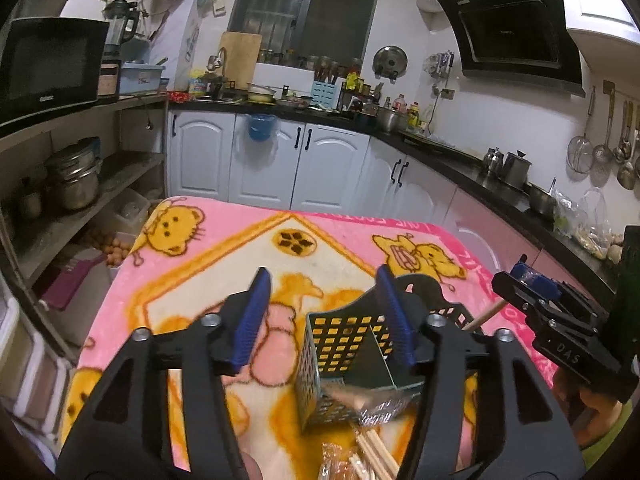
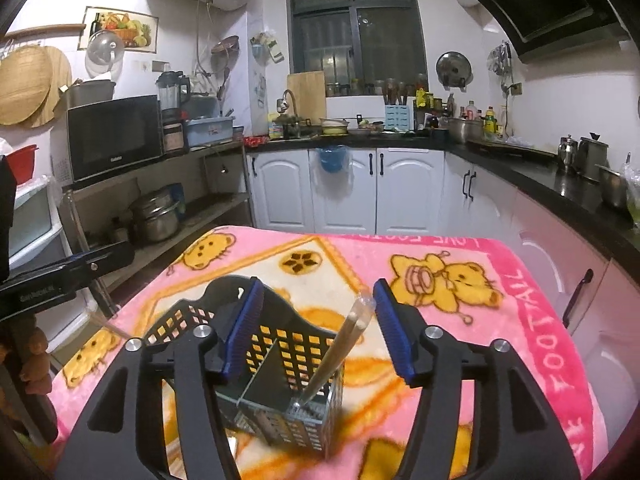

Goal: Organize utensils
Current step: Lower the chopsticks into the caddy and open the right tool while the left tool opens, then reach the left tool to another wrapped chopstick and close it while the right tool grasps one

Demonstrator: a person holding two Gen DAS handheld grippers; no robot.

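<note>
Perforated holder: black utensil holder (image 2: 280, 356) with a grid of square holes is standing upright on the blanket, split by an inner divider (image 2: 262, 376) into compartments.
Contents, right-hand compartment: wrapped pair of chopsticks (image 2: 340, 356) is leaning inside it, upper end tilting toward the right gripper's right finger; in the right wrist view it is not touching either pad.
Loose stock: more wrapped chopsticks (image 1: 372, 456) are lying on the blanket just in front of the holder, seen blurred at the bottom of the left wrist view.
Right gripper (image 2: 318, 330): jaws are standing wide apart, straddling the holder's top; nothing is pressing against the blue pads.
Left gripper (image 1: 326, 316): jaws are likewise standing wide apart; its right finger is overlapping the holder's rim in the picture, contact cannot be told. Nothing is gripped.
Surface: pink blanket (image 2: 460, 248) with yellow cartoon bears is covering the table.
Surroundings: white cabinets (image 2: 344, 192) under a black counter are running along the far wall; a microwave (image 1: 48, 68) is sitting on shelving to the left.
</note>
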